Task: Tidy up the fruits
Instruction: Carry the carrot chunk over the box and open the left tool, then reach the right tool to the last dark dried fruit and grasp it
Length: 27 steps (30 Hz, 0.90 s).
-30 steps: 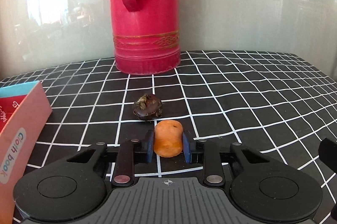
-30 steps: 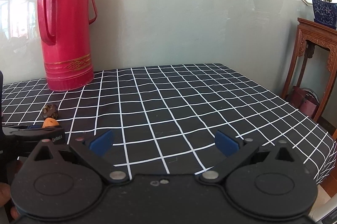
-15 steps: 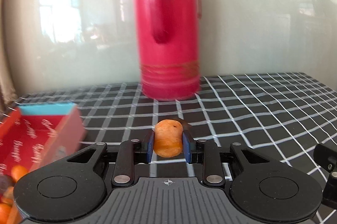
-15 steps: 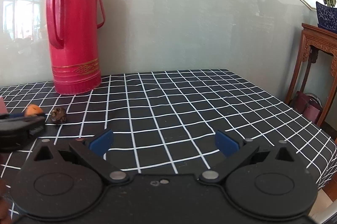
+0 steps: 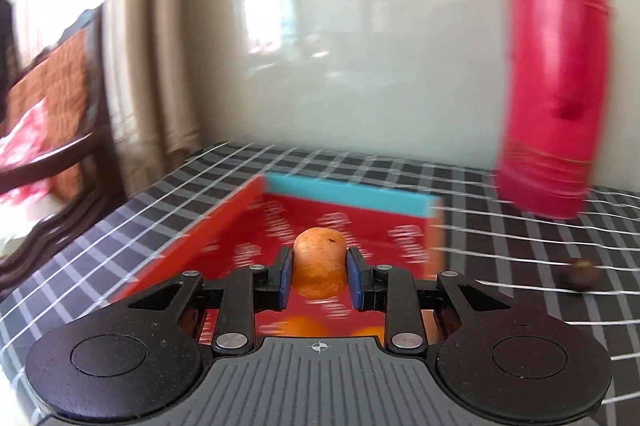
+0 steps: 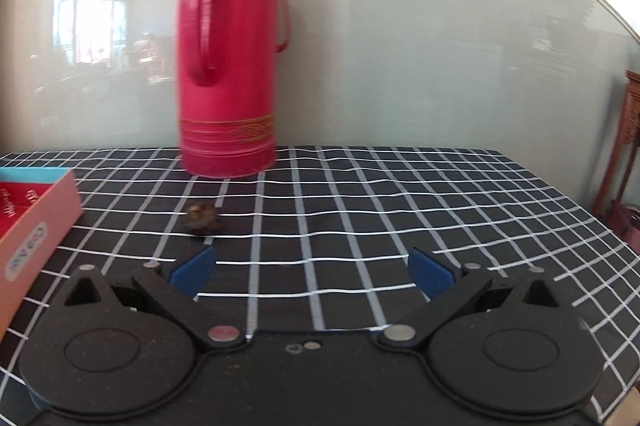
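My left gripper (image 5: 320, 276) is shut on an orange fruit piece (image 5: 320, 260) and holds it above the open red box (image 5: 352, 222) with a blue far wall. Orange fruits (image 5: 300, 326) lie in the box below the gripper. A dark brown fruit (image 5: 580, 274) lies on the cloth to the right of the box; it also shows in the right wrist view (image 6: 200, 218). My right gripper (image 6: 312, 272) is open and empty, just short of the brown fruit. The box's side (image 6: 36, 226) shows at the left of that view.
A tall red thermos (image 6: 228, 74) stands at the back by the wall, also in the left wrist view (image 5: 556, 78). The table has a black-and-white checked cloth (image 6: 400, 206). A dark wooden chair (image 5: 52, 98) stands off the table's left edge.
My left gripper has swung left with the orange piece, from beside the brown fruit to over the red box. My right gripper has moved left toward the brown fruit, still open.
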Each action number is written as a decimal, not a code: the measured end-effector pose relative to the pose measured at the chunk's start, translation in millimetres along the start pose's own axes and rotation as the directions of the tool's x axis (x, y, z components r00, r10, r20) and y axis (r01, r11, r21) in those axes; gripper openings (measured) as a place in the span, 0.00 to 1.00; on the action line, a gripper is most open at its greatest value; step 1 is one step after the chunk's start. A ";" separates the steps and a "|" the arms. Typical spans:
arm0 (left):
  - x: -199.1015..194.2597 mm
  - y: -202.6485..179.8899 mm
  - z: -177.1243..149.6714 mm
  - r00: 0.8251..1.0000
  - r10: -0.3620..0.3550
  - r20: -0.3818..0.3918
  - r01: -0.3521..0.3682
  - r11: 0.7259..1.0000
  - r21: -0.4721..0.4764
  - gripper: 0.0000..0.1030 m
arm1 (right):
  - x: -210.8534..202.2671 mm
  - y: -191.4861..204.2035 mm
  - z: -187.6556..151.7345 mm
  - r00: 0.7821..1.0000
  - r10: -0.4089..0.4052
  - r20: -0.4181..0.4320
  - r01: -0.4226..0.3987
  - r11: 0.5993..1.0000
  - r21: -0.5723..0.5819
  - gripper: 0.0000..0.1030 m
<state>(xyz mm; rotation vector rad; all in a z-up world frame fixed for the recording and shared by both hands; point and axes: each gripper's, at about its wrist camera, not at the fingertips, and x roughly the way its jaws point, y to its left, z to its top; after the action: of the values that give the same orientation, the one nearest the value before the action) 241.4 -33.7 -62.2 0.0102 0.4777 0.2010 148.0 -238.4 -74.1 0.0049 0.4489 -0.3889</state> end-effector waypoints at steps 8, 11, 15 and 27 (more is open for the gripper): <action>20.2 49.5 -5.6 0.994 0.048 -0.103 -0.056 0.995 -0.079 0.28 | 10.6 37.7 3.8 0.998 0.057 -0.007 -0.057 0.997 -0.041 0.94; 21.0 61.3 -5.8 0.993 0.025 -0.117 -0.037 0.994 -0.106 0.39 | 16.6 48.7 6.1 0.997 0.076 -0.014 -0.077 0.996 -0.046 0.94; 10.9 68.4 -4.9 0.996 -0.026 -0.085 0.015 0.992 -0.123 0.60 | 25.7 61.9 7.9 0.995 0.100 -0.025 -0.101 0.993 -0.060 0.94; -30.6 102.9 -7.4 0.998 0.013 0.055 -0.007 0.994 -0.107 0.79 | 85.8 78.2 24.7 0.982 0.128 -0.136 -0.136 0.989 -0.051 0.78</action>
<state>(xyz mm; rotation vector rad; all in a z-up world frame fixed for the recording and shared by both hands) 191.9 60.9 -49.0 -0.0860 0.4106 0.2350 258.3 -199.5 -94.5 0.0019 0.5878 -0.2446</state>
